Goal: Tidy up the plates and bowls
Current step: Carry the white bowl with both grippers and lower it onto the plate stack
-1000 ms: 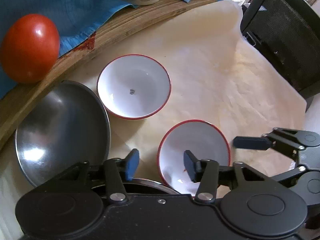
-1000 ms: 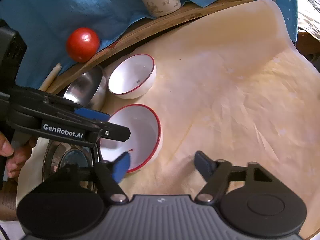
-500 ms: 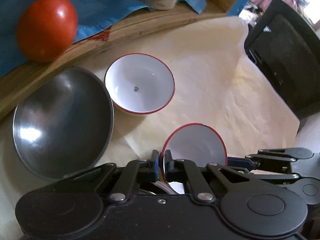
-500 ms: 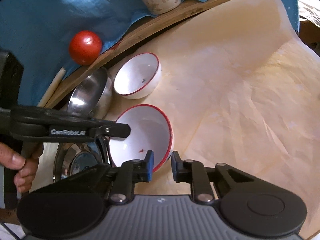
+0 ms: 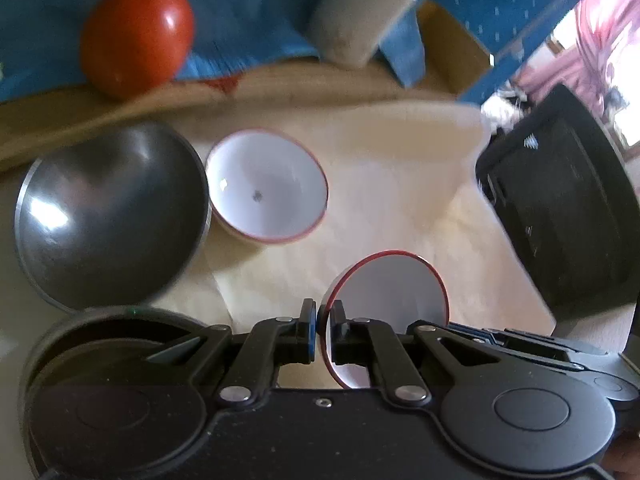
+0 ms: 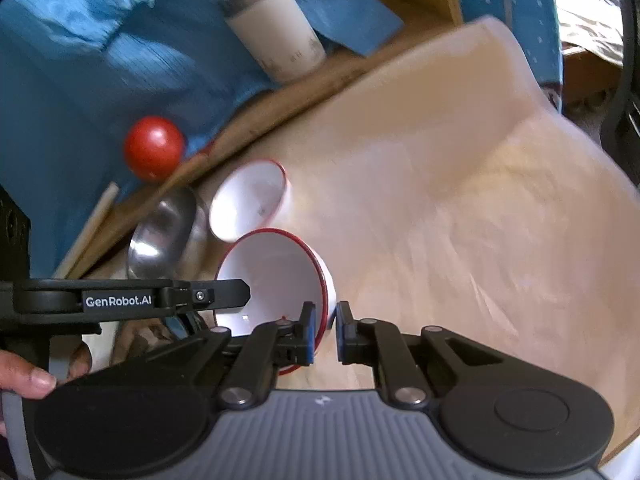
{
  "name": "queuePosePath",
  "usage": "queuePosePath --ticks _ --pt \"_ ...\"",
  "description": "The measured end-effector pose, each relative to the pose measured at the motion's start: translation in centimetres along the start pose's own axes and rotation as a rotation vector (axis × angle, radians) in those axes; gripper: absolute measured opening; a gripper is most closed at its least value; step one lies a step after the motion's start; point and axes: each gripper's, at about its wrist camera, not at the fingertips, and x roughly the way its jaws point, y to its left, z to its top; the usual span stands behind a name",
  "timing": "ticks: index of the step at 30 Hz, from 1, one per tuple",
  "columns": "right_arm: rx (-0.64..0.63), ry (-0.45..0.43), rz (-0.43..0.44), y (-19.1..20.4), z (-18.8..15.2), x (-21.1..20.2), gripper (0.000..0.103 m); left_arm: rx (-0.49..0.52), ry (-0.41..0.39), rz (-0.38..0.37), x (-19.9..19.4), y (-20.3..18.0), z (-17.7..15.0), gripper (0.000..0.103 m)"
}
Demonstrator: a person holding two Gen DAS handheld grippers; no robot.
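Left gripper [image 6: 224, 294], lettered "GenRobot.AI", and right gripper [image 6: 325, 330] both clamped on red-rimmed bowl [image 6: 276, 276].

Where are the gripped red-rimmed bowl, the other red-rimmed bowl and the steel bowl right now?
Gripped red-rimmed bowl [image 5: 394, 292]: left wrist view, on its white inner wall.
Other red-rimmed bowl [image 5: 268, 188]: left wrist view, on its white inside, near the bottom.
Steel bowl [image 5: 112, 216]: left wrist view, on its dark inner surface.

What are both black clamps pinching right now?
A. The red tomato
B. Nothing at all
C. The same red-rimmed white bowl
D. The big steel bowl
C: the left gripper and right gripper each clamp the rim of the near red-rimmed white bowl on opposite sides.
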Motion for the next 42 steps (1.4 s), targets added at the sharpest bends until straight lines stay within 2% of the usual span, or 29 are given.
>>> queuePosePath --ticks 6,9,13,18,22,27,42 --pt "-0.087 -0.026 0.054 1.5 1.1 1.2 0.011 -0.086 -0.098 0.027 -3.0 1.9 0.9 0.006" --pt "-0.145 -0.024 0.086 3.7 2.3 2.2 0.011 -0.130 -0.146 0.061 -4.7 3.4 1.3 0.006" --pt "-0.229 -0.009 0.129 6.6 3.6 3.8 0.011 -0.189 -0.206 0.116 -6.7 5.7 1.7 0.006" --pt "-0.303 0.030 0.164 9.7 4.4 6.6 0.010 -0.265 -0.239 0.171 -7.8 8.8 1.8 0.006" --pt "-0.333 0.060 0.169 11.1 4.9 8.7 0.010 -0.310 -0.243 0.196 -7.7 10.7 2.0 0.006" --pt "-0.343 0.076 0.167 11.8 5.1 10.5 0.010 -0.332 -0.208 0.200 -6.9 12.3 2.3 0.006" --pt "-0.317 0.166 0.133 12.0 5.5 13.3 0.011 -0.358 -0.136 0.193 -4.1 13.3 2.9 0.006"
